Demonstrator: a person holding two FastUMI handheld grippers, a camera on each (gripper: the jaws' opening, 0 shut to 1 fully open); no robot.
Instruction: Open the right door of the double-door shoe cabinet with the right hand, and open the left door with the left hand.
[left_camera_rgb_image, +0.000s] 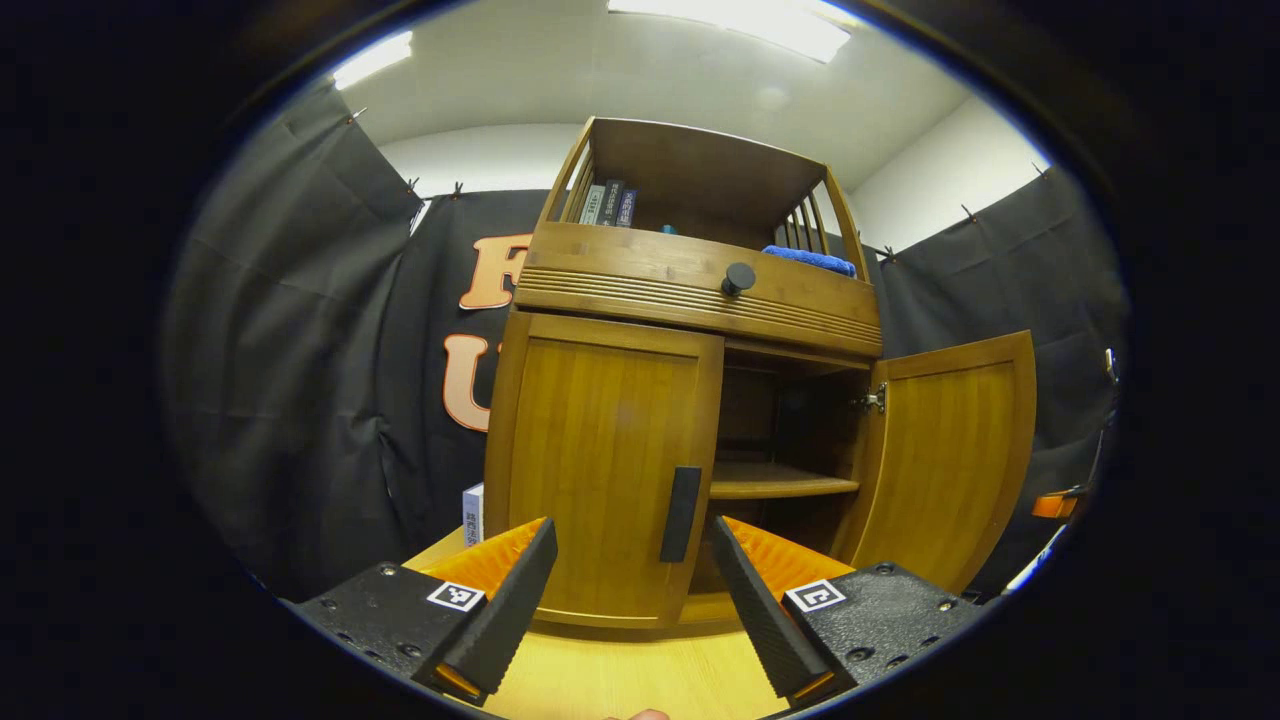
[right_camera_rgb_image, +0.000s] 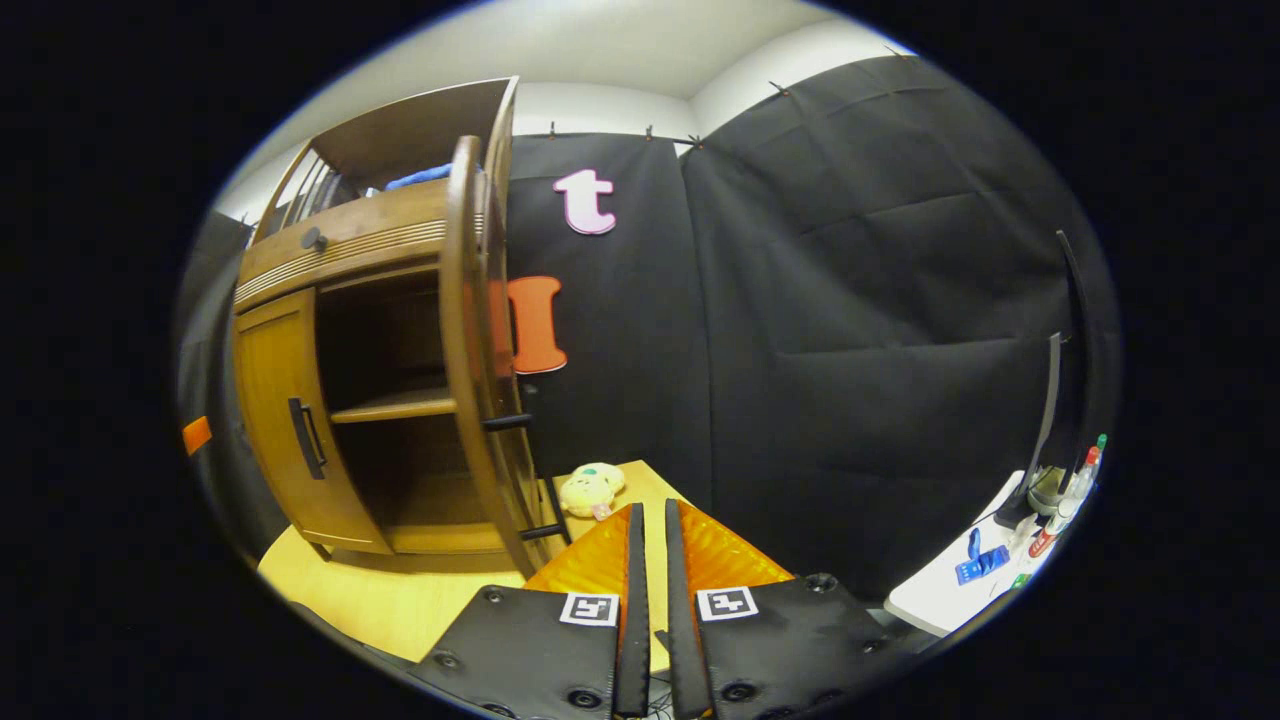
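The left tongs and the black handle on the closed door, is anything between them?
No. In the left gripper view the open left tongs face the handle with nothing between, just bare wooden tabletop below.

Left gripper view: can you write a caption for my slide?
Open left gripper faces the shut left door's black handle; the right door of the shoe cabinet already stands open.

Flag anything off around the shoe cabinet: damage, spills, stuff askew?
Nothing damaged or spilled. The shoe cabinet stands square; its right door is swung open, its left door shut, as mid-task. Only stray: a small plush toy lying on the table beside the open door.
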